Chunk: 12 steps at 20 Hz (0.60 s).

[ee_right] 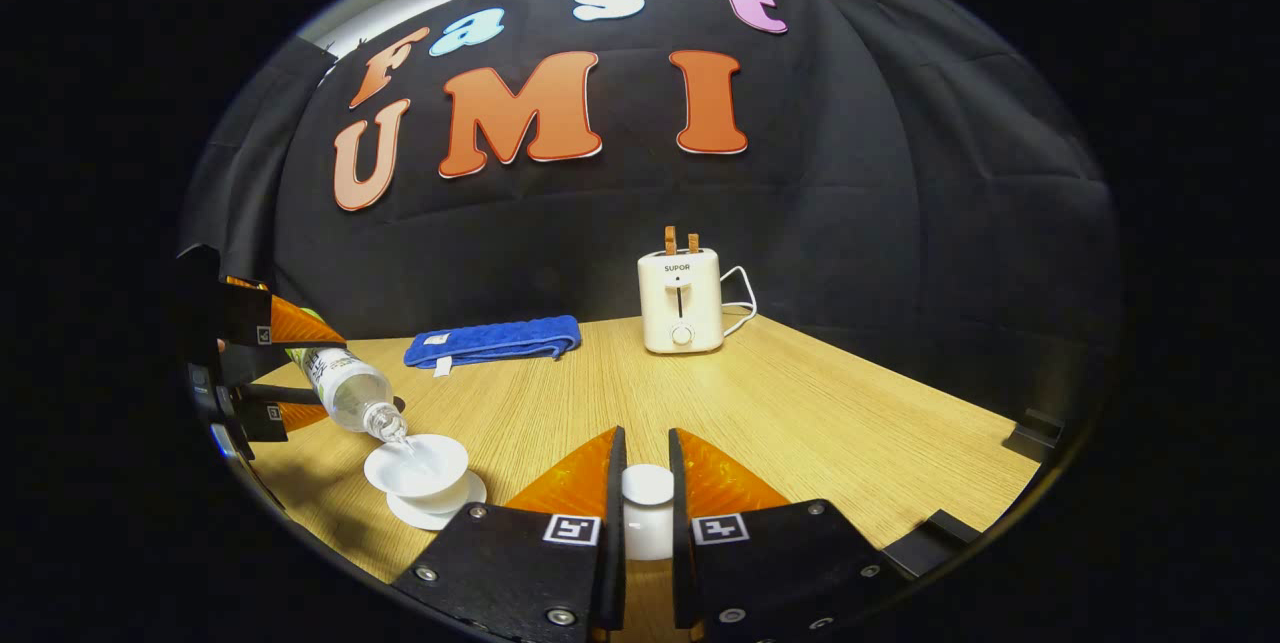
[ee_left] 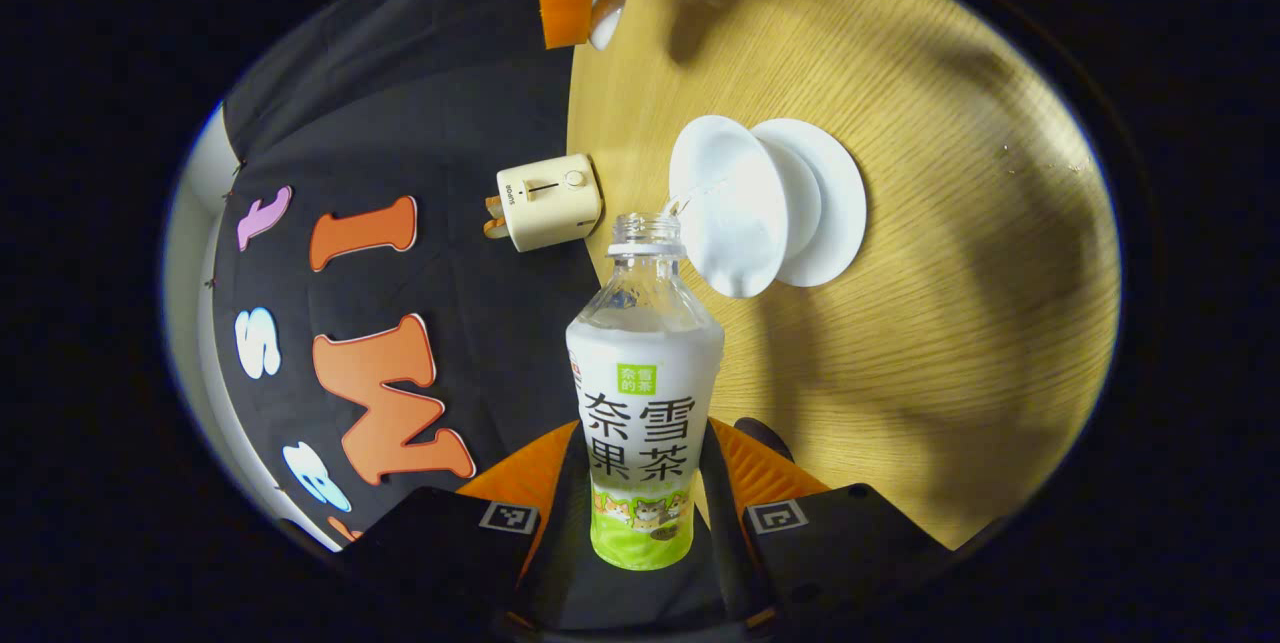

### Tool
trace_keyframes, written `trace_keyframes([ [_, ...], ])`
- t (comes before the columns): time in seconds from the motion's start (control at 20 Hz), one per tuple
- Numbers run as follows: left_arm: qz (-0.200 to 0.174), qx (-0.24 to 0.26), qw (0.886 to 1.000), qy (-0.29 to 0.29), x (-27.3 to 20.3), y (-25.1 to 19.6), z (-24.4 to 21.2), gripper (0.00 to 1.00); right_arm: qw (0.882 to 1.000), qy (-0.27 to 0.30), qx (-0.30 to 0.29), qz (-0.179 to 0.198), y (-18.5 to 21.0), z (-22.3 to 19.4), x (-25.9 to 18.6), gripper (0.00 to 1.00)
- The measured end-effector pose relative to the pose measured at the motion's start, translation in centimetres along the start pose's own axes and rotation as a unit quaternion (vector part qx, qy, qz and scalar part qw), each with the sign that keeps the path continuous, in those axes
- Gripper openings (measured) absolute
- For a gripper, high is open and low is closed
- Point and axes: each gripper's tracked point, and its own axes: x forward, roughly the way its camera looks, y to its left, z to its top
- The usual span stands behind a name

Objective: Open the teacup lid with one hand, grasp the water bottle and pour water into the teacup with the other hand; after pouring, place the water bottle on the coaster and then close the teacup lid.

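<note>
Pouring now, I have the left tongs (ee_left: 640, 523) clamped on the tilted water bottle (ee_left: 645, 393) over the open teacup (ee_left: 730, 208) on the bench (ee_left: 950, 323), the right tongs (ee_right: 645, 513) pinching the lid (ee_right: 648, 513); coaster placement and re-lidding remain.

Clear water bottle (ee_left: 642, 393), white label with black characters and a green band with cartoon cats at its base. White teacup (ee_left: 728, 204) on white saucer (ee_left: 822, 198). White lid (ee_right: 648, 513). Cream toaster (ee_right: 680, 300), white cord. Blue towel (ee_right: 494, 340). Light wood-grain table (ee_right: 800, 423).
</note>
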Motion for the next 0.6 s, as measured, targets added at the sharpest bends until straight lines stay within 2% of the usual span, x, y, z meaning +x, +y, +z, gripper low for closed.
trace_keyframes([
  [0.6, -0.013, 0.101, 0.995, 0.005, -0.26, 0.79, 0.19, 0.6, 1.0, 0.0, 0.004, -0.002, -0.57, 0.0, -0.18, 0.19],
])
